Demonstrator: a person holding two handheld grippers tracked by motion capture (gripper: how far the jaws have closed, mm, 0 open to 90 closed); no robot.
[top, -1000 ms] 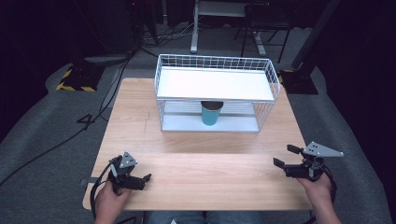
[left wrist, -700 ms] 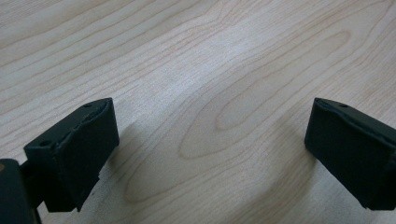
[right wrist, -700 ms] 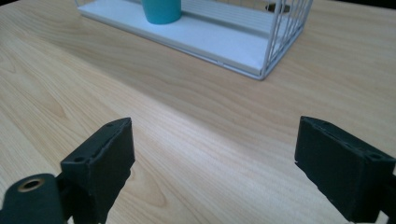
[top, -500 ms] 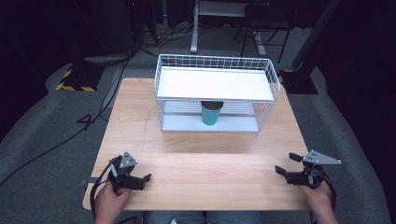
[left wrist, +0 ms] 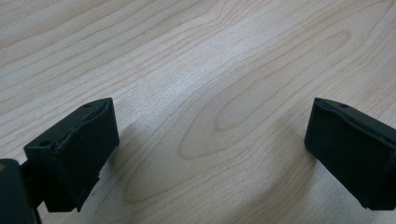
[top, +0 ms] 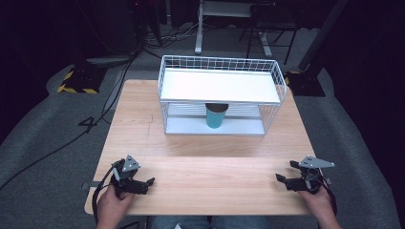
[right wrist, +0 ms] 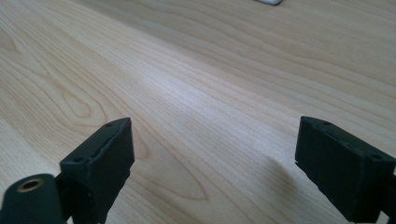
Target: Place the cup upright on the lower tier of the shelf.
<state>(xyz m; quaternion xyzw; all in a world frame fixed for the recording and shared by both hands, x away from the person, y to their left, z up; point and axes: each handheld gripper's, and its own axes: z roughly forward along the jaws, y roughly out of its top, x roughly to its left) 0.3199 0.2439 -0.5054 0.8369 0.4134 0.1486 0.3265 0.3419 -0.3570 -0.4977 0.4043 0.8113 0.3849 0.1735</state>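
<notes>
The teal cup (top: 215, 116) stands upright on the bottom level of the white wire rack (top: 220, 71), under its flat white shelf (top: 219, 86), near the middle. The rack sits at the far side of the tabletop (top: 205, 162).

The left tool (top: 143, 183) is held in the person's left hand (top: 112, 202) near the front left corner of the tabletop. Its jaws are wide apart and hold nothing. In the left gripper view the left tool (left wrist: 210, 135) shows bare wood between its two black jaws, and it sits low over the wood.

The right tool (top: 285, 172) is held in the person's right hand (top: 319, 202) near the front right corner. Its jaws are wide apart too, and they hold nothing. In the right gripper view the right tool (right wrist: 212, 149) has only light wood grain between its jaws.

The two tools are well apart from each other, and both are well apart from the rack and the cup.

A black cable (top: 52, 150) lies on the grey floor (top: 38, 143) to the left of the tabletop
</notes>
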